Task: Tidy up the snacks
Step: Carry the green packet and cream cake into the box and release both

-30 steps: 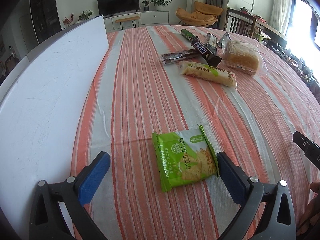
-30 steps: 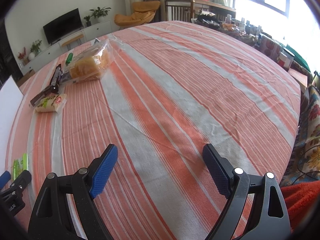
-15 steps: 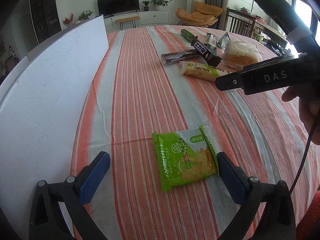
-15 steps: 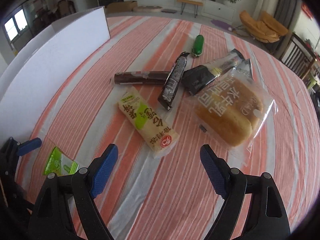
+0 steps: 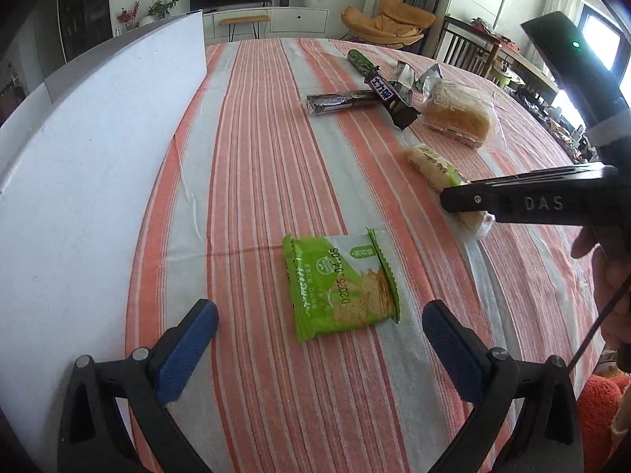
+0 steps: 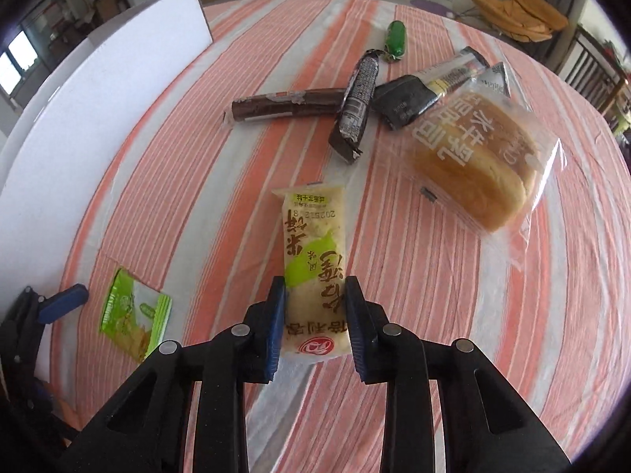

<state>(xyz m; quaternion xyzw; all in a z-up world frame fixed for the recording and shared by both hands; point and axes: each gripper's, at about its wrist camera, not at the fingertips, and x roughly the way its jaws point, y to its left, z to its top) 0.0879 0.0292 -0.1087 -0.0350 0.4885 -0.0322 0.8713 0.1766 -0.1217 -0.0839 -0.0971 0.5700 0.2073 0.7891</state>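
Note:
A green cracker packet [image 5: 343, 283] lies flat on the striped tablecloth [image 5: 256, 138], between and just ahead of my left gripper's [image 5: 319, 339] blue pads. Those jaws are closing slightly but stand wide, touching nothing. Further right, my right gripper [image 6: 315, 311] points steeply down over a yellow-green rice cracker pack [image 6: 315, 244]. Its jaws are closing with the pack's near end between them, and both pads meet its sides. In the left wrist view the right gripper's black body covers the near end of that pack [image 5: 432, 163].
A tall white box wall [image 5: 98, 157] runs along the left side. Beyond the pack lie a bagged bread loaf [image 6: 481, 157], three dark snack bars [image 6: 284, 104], [image 6: 359, 102], [image 6: 418, 98] and a green tube [image 6: 395, 37]. A person's hand [image 5: 615, 276] is at the right.
My right gripper swung from bare cloth across to the snack pile, rolled, dropped over the rice cracker pack and closed on it. The left gripper stayed by the green packet.

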